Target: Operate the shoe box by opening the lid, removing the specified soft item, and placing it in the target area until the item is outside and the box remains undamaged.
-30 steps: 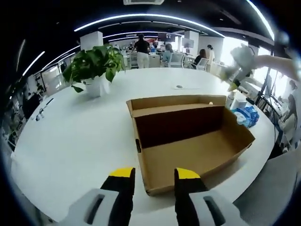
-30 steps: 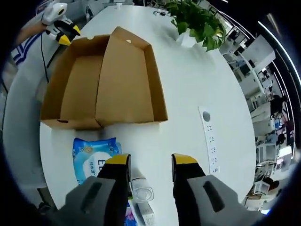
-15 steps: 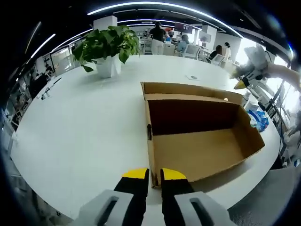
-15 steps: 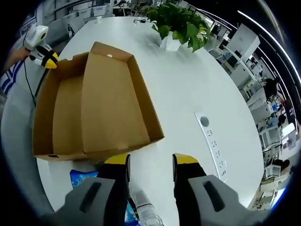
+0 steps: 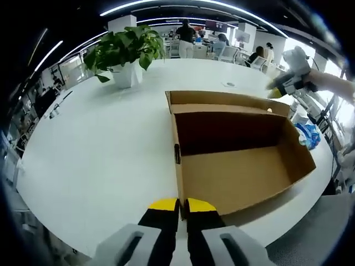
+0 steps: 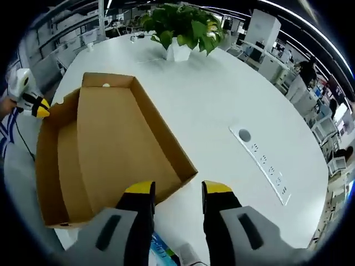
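An open brown shoe box [image 5: 238, 166] lies on the white table [image 5: 100, 144], with its lid [image 5: 222, 102] standing up at the far side. Its inside looks bare. My left gripper [image 5: 182, 205] is shut on the box's near corner wall; it also shows as the left gripper [image 6: 41, 108] at that corner. My right gripper [image 6: 178, 191] is open above the lid's corner [image 6: 186, 169], holding nothing, and appears as the right gripper [image 5: 275, 92] beyond the box. A soft blue pack [image 5: 308, 136] lies outside the box, with the blue pack's edge [image 6: 163, 252] between the right jaws.
A potted plant [image 5: 127, 55] stands at the back of the table and shows as the plant [image 6: 180, 33]. A power strip [image 6: 269, 166] and a round socket [image 6: 242, 134] sit in the tabletop. People and chairs [image 5: 186, 39] are beyond the table.
My left jaws have closed from wide apart onto the box's corner. My right gripper has moved from above the blue pack to over the lid's edge, still open.
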`<state>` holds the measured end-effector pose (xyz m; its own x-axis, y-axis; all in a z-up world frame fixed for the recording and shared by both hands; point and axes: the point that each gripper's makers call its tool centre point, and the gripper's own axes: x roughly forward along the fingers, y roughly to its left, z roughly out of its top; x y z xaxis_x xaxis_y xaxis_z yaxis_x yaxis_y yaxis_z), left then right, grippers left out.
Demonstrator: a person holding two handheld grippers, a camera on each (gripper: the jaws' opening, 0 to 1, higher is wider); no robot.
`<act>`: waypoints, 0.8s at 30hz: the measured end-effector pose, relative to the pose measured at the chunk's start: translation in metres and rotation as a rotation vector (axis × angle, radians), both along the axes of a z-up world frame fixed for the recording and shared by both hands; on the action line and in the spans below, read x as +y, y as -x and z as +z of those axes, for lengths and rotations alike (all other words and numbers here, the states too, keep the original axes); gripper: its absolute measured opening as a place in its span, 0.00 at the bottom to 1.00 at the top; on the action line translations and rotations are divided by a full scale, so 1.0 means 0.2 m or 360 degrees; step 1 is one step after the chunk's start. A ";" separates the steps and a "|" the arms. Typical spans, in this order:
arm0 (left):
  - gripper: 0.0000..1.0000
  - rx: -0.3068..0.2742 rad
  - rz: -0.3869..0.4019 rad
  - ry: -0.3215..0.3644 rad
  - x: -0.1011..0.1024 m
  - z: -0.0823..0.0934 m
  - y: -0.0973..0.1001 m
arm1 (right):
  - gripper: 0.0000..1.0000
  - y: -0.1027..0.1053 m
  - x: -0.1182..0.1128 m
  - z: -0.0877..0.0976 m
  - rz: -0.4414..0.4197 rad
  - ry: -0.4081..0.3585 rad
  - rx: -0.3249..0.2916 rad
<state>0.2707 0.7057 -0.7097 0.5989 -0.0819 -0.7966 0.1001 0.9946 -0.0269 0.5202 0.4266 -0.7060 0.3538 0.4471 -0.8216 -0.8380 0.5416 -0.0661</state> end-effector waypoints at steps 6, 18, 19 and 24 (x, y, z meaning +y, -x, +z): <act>0.04 0.0010 -0.0013 -0.0012 0.00 0.00 0.00 | 0.28 -0.04 -0.01 -0.08 -0.0231 -0.0051 0.0135; 0.04 0.0019 0.0000 0.0010 0.01 -0.01 0.00 | 0.19 0.00 0.01 -0.21 -0.0524 -0.0128 0.0355; 0.04 0.0018 0.0001 0.0011 0.01 -0.01 0.00 | 0.17 0.01 0.01 -0.21 -0.0545 -0.0127 0.0363; 0.04 0.0012 0.0010 0.0023 0.01 -0.01 0.00 | 0.11 0.05 0.02 -0.21 -0.0529 -0.0076 0.0308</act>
